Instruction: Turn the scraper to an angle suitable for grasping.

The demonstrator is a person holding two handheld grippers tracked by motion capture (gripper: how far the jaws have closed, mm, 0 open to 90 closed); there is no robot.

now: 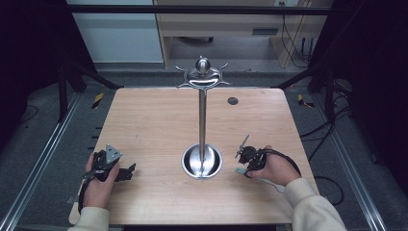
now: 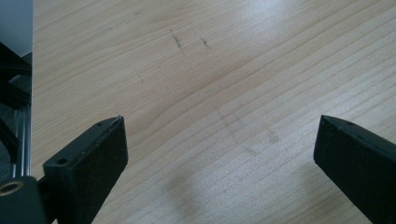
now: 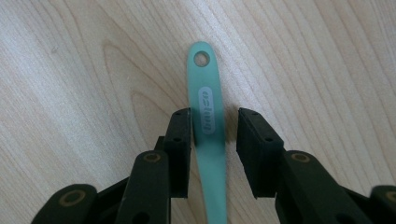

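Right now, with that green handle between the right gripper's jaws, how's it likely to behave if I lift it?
The green handle is thin and flat, so probably light and maybe a bit bendy. Its smooth face could slip between the right gripper jaws, which sit beside it with a gap on one side. Lying flat on the table, it shouldn't roll.

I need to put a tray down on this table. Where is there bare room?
The widest bare patches lie on either side of the stand's pole, reaching out to the table edges. The near strip is crowded: the left gripper, the stand's base, and the right gripper over the green utensil.
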